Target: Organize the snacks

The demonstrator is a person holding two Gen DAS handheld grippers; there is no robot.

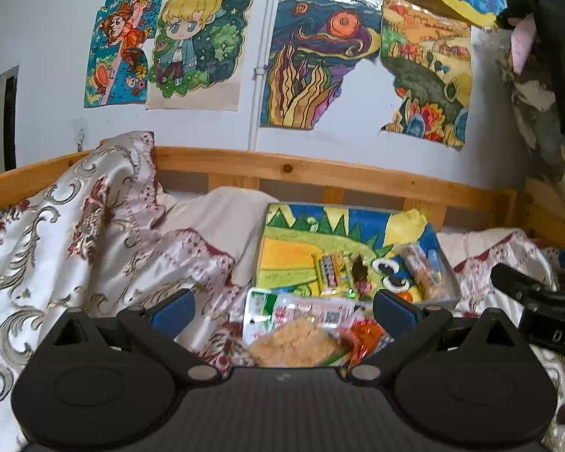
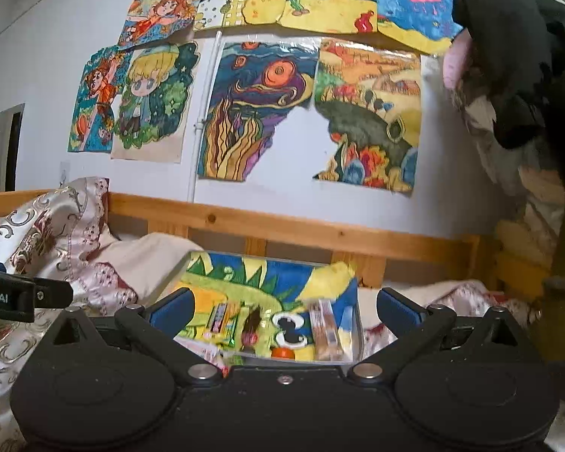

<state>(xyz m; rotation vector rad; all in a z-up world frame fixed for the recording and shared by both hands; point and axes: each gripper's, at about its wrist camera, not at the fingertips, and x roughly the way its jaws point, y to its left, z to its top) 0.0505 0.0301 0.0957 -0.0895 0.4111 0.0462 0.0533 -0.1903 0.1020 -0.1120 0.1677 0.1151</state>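
- Shallow clear tray lined with a bright painted drawing (image 1: 301,241): lies on the floral satin bedspread (image 1: 75,226), just before the wooden bed rail (image 1: 320,173).
- Left gripper (image 1: 282,310): jaws apart, empty, above loose snack packets (image 1: 301,324) at the tray's near edge.
- Right gripper (image 2: 284,310): jaws apart, empty, facing the tray.
- Wrapped biscuit bar (image 2: 326,333): inside the tray, right side.
- Narrow striped candy pack (image 2: 222,320): inside the tray, left of the bar.

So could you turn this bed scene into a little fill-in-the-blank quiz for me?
1. Both the left gripper and the right gripper are ____.
2. The tray is lined with a colourful ____.
3. The bed rail is made of ____.
4. The snack packets nearest the left gripper lie ____ the tray.

Answers: open; drawing; wood; outside
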